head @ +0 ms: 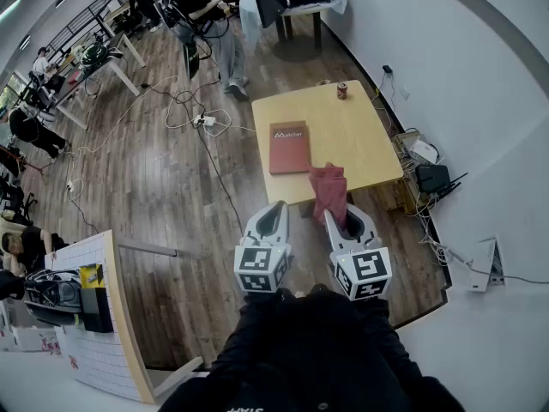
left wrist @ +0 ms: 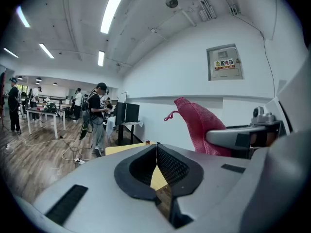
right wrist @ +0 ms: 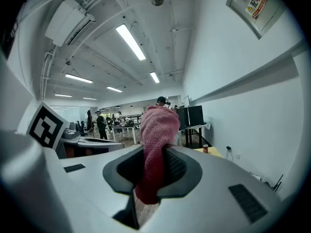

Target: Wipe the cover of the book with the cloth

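Only one container is on view, a small can (head: 341,90) upright at the far edge of the tabletop (head: 360,136); its contents cannot be told. The red book (head: 290,147) lies flat and closed at the near left of the tabletop, long axis running away from the person, white title at the far end. The right gripper (head: 333,219) has its jaws clamped on the pink cloth (head: 328,189), off the book's near right corner, while the left gripper (head: 276,209) has its jaws closed together, empty.
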`<state>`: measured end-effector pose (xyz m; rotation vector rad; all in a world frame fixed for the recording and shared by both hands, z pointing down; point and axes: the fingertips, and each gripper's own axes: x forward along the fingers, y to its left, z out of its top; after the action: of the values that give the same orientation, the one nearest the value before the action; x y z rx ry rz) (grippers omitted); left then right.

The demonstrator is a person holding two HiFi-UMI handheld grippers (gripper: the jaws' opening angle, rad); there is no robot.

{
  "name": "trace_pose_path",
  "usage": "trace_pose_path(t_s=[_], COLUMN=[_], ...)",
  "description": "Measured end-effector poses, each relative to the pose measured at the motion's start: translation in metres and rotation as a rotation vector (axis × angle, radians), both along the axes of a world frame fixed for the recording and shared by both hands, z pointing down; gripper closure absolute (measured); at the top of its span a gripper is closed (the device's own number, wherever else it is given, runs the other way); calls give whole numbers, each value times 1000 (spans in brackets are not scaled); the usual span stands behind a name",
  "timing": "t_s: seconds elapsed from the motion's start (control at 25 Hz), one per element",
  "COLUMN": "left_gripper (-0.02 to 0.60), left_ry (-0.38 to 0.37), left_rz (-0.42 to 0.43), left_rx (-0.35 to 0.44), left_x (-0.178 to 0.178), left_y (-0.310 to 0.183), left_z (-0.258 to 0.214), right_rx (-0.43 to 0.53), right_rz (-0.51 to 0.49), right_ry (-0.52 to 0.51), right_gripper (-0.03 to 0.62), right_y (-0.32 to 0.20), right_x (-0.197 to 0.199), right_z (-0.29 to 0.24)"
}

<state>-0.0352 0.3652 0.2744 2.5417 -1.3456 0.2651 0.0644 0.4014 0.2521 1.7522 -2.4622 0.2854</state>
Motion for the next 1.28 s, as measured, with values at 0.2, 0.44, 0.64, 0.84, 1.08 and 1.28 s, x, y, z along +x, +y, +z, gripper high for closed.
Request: trace_pose_path(t_s=[0.2, 0.44, 0.64, 0.84, 1.08, 1.28], left_gripper=[546, 546, 546, 546, 546, 546], left_ry=[-6, -17, -40, -61, -70, -61], left_rz=[18, 8, -19, -38, -39, -30], left_rx=[-9, -38, -76, -96, -102, -120], left_x=[15, 27, 30, 32, 26, 16], left_y=[-1, 4, 6, 2, -15, -48], left_z=[14, 32, 54, 68, 71, 82], right_rx=[-14, -46, -79, -104, -123, -144], right_rz=[0, -12, -33, -44, -63, -56], right_ry=[-23, -41, -56, -72, -60, -54], right_gripper=[503, 499, 499, 499, 499, 499], right_y=[-3, 2, 6, 3, -14, -42], right_x=[13, 26, 36, 42, 32, 18], right_z=[8, 22, 41, 55, 59, 69])
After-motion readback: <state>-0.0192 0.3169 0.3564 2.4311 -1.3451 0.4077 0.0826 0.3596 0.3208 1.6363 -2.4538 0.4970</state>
